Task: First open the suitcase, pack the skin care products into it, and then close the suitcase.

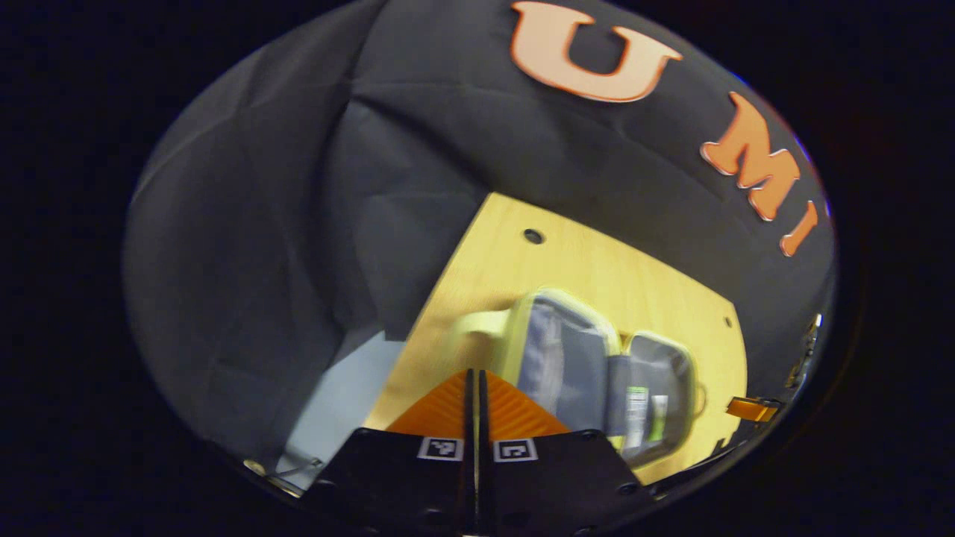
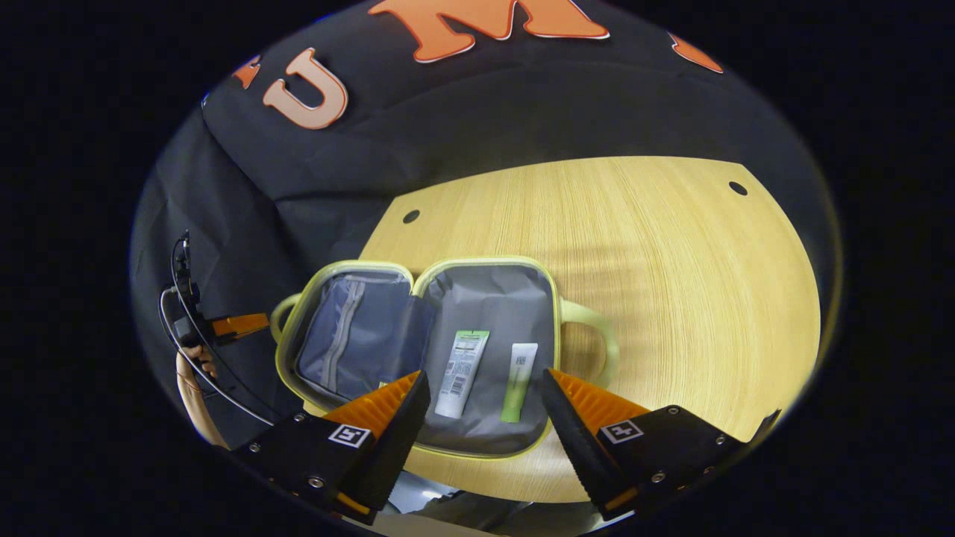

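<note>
The small yellow-green suitcase (image 2: 492,298) lies open and flat on the wooden table (image 2: 634,261), grey lining up. Two skin care tubes rest side by side in its right half: a white tube (image 2: 461,365) with a green top and a slimmer white-and-green tube (image 2: 520,382). My right gripper (image 2: 485,375) hovers open just over the near rim, with both tubes showing between its fingers. In the left gripper view the open suitcase (image 1: 559,358) sits ahead and to the right, the tubes (image 1: 638,410) in its far half. My left gripper (image 1: 475,373) is shut on nothing, off the case's handle end.
The other gripper (image 2: 235,324) and a hand (image 2: 195,388) holding it show left of the case, off the table's edge. The right gripper's tip (image 1: 753,408) shows beyond the case. Bare tabletop stretches right and behind. Pale floor (image 1: 343,403) lies below the table's edge.
</note>
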Action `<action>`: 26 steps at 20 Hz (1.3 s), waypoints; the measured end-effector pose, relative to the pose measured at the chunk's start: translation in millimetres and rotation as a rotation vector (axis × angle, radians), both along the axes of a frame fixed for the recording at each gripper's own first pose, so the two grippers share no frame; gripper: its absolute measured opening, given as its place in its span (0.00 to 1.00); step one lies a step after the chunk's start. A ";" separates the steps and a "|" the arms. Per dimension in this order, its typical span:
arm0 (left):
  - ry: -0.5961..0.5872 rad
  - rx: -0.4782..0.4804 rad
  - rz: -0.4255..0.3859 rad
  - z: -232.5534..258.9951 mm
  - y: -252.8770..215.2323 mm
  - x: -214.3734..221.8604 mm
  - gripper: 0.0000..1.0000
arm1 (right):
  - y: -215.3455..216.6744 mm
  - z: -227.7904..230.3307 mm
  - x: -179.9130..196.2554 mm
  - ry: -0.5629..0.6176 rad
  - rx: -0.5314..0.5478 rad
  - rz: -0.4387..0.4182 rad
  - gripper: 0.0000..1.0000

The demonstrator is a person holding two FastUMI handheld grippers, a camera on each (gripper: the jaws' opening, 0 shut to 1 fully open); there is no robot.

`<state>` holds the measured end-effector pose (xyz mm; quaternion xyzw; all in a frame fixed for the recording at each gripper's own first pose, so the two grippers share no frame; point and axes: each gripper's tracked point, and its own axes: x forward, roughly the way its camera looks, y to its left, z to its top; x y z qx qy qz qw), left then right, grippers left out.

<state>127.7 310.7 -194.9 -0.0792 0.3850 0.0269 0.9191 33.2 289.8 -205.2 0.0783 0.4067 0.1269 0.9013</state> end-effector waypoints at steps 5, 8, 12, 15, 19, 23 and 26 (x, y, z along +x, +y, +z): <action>-0.084 -0.077 0.013 -11.1 -4.7 6.5 0.01 | -31.6 3.7 -7.0 -0.034 -0.039 0.039 0.96; -0.070 -0.106 0.132 -38.1 52.7 2.0 0.03 | -33.5 0.7 -10.5 -0.026 -0.040 0.030 0.96; -0.036 -0.310 0.236 -83.1 94.8 -19.5 0.61 | -23.4 1.1 -16.1 -0.016 -0.033 0.014 0.96; -0.002 -0.373 0.305 -124.6 122.5 -14.9 0.62 | -18.3 1.6 -18.1 -0.012 -0.041 -0.012 0.96; 0.046 -0.474 0.288 -155.6 119.1 -7.0 0.74 | -11.5 -5.0 -23.7 0.011 -0.060 -0.044 0.96; 0.078 -0.526 0.232 -165.9 99.2 8.5 0.72 | -2.8 -10.0 -28.0 0.032 -0.044 -0.068 0.96; 0.124 -0.474 0.267 -177.1 102.2 13.1 0.32 | -0.5 -7.5 -27.6 0.027 -0.036 -0.083 0.96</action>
